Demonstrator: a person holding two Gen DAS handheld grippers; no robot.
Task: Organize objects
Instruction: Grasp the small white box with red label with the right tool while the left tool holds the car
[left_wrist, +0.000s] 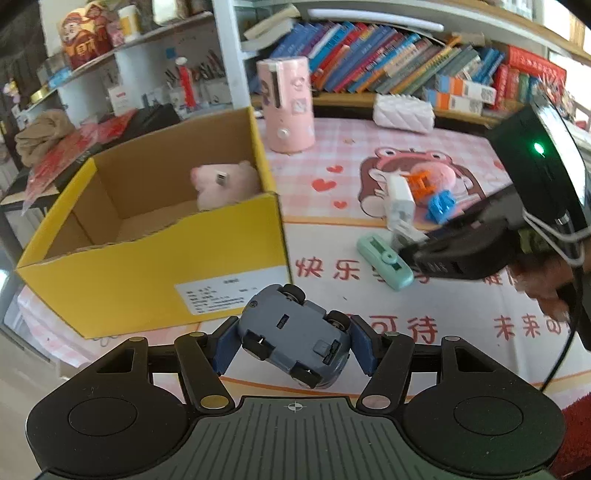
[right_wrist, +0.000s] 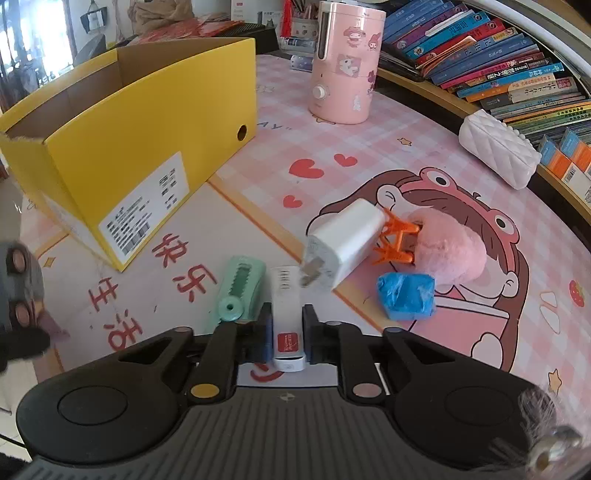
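Note:
My left gripper (left_wrist: 293, 341) is shut on a grey-blue toy car (left_wrist: 295, 334), belly up, held in the air just in front of the yellow cardboard box (left_wrist: 147, 273). A pink plush toy (left_wrist: 225, 184) lies inside the box. My right gripper (right_wrist: 287, 334) is shut on a slim white stick with a red label (right_wrist: 287, 317) lying on the mat; from the left wrist view it shows as a black tool (left_wrist: 480, 240) low over the mat. Beside the stick lie a mint green device (right_wrist: 242, 291), a white charger (right_wrist: 345, 242), orange clips (right_wrist: 397, 240), a blue clip (right_wrist: 406, 295) and a pink fluffy ball (right_wrist: 448, 249).
A pink humidifier (right_wrist: 345, 62) stands at the back of the pink cartoon mat (right_wrist: 369, 155). A white quilted case (right_wrist: 498, 151) lies by the low shelf of books (right_wrist: 498, 62). The box (right_wrist: 122, 147) stands left of the small items. Cluttered shelves (left_wrist: 122, 66) rise behind it.

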